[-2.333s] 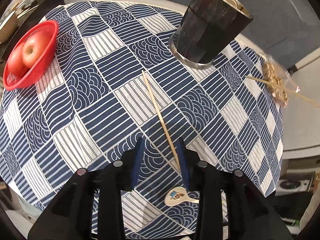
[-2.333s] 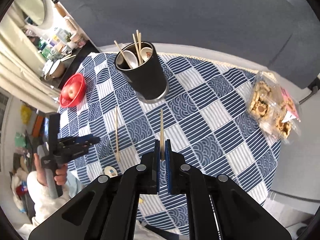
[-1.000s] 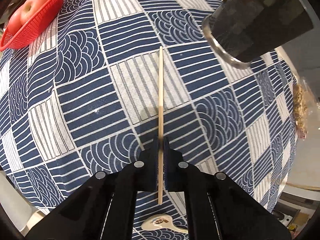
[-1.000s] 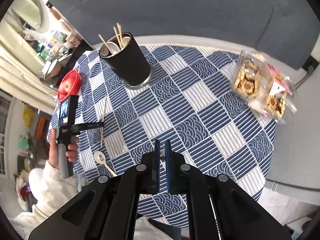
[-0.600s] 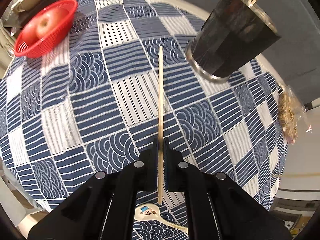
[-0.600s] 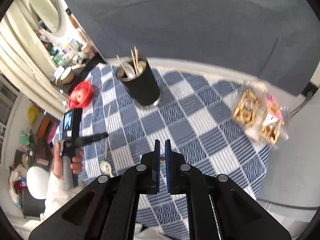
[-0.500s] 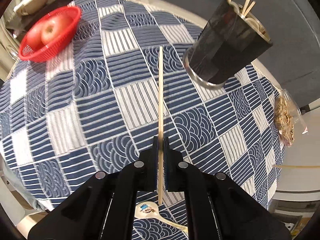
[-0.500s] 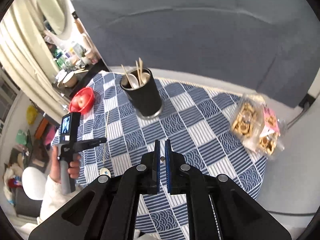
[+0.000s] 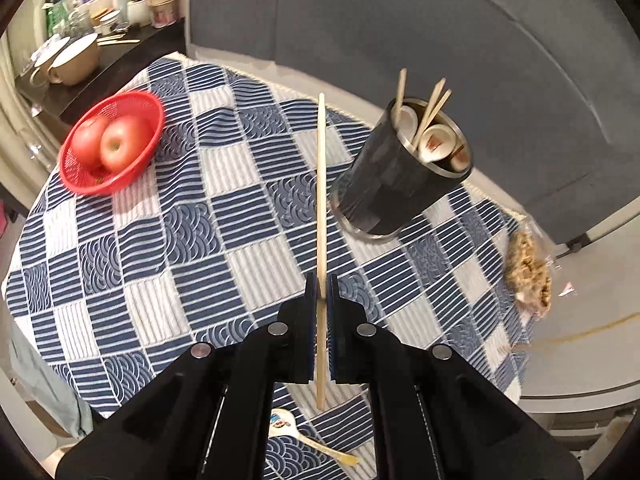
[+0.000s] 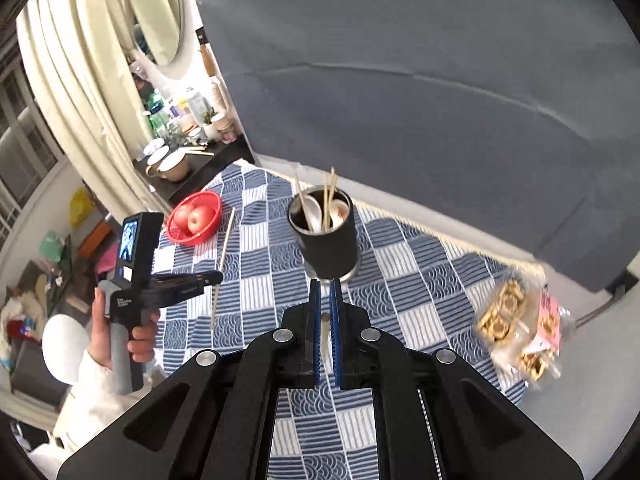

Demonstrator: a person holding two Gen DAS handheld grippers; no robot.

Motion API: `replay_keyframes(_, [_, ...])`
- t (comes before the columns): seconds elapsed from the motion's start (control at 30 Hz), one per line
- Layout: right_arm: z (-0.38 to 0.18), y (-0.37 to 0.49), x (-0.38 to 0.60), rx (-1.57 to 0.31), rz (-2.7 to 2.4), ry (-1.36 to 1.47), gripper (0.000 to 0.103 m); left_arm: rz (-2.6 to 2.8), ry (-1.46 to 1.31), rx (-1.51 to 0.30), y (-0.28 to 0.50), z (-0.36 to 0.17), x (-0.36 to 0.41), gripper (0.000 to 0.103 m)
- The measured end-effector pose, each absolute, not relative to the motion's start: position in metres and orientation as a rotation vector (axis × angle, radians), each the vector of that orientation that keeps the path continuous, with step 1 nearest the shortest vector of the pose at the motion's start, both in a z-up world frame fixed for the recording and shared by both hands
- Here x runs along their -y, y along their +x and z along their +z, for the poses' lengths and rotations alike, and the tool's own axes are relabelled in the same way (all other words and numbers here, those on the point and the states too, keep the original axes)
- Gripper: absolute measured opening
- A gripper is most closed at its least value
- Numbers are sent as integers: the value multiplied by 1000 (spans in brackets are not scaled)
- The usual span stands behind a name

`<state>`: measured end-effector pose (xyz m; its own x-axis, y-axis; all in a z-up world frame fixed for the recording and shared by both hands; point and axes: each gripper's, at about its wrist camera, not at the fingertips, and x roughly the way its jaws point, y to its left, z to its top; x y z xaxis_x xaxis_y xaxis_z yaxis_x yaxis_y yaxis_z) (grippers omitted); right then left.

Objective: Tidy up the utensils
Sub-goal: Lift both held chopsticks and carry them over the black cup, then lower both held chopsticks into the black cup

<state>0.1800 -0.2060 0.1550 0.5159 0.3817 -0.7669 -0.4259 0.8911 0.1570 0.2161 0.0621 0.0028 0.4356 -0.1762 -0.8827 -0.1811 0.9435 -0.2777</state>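
Gripping a long pale wooden chopstick (image 9: pixel 321 200), the left gripper (image 9: pixel 321 284) has its jaws closed on the stick's lower part, so most of the length runs up the centre of the left wrist view and a short tail hangs below. The stick looks light, stiff and smooth; held this low it could swing or slip, so a hold nearer its middle would likely steady it. In the right wrist view the right gripper (image 10: pixel 325 288) has its jaws closed on a second chopstick (image 10: pixel 325 334), seen only as a pale stub between them at lower centre.

Right of centre in the left view stands a black utensil cup (image 9: pixel 394 184) with a metal rim, already holding chopsticks and white spoons. At the bottom edge a white ceramic spoon (image 9: pixel 288 426) with a small printed picture lies on the blue and white checked cloth of the bench (image 9: pixel 200 240); it is probably harder, more slippery and breakable.

At upper left sits a red basket (image 9: pixel 148 104) with two apples, and at the right edge a clear pack of biscuits (image 9: pixel 528 276) with a pink label too blurred to read. No writing is legible anywhere
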Motion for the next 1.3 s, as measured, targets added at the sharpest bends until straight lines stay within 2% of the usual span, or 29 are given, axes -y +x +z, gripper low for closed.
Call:
replay_keyframes(0.4, [211, 231, 185, -826, 425, -15, 4, -106, -256, -1077, 283, 55, -62, 5])
replay_keyframes(0.7, [217, 264, 167, -826, 363, 46, 4, -326, -259, -1000, 342, 77, -51, 5])
replay_keyframes(0.97, [208, 296, 149, -808, 309, 101, 4, -556, -213, -896, 384, 71, -39, 5])
replay_keyframes(1.3, [156, 335, 132, -871, 278, 156, 5, -757, -218, -752, 399, 35, -41, 5])
